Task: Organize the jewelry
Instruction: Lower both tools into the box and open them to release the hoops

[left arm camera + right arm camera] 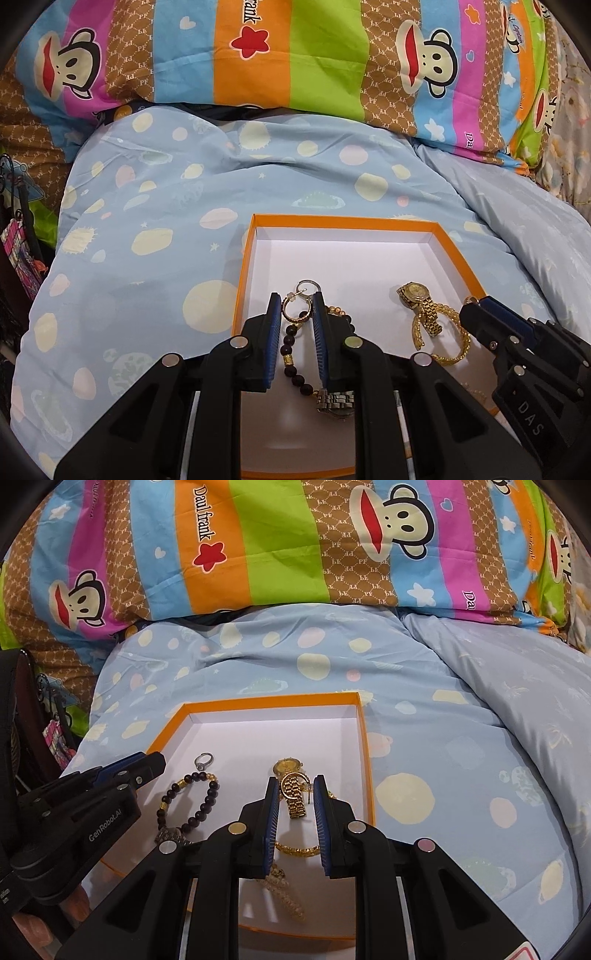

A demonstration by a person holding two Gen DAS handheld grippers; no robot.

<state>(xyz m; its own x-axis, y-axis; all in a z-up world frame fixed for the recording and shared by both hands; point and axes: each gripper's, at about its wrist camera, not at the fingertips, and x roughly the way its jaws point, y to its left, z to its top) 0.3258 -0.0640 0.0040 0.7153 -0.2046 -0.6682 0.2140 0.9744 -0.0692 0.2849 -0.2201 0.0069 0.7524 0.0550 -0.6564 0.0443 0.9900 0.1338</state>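
Jewelry lies in one orange box (255, 258) on a blue quilt (147, 221): one gold watch (417, 295), one gold bangle (456, 350), one dark bead bracelet (205, 805), one silver ring (308, 285), one steel watch (334, 400). Left gripper (295, 310) holds a gold hoop (293, 314) between its jaws; whether they clamp it, I cannot tell. Right gripper (295, 794) likewise frames a second hoop (293, 786), grip unclear. A striped pillow (314, 55) lies behind.
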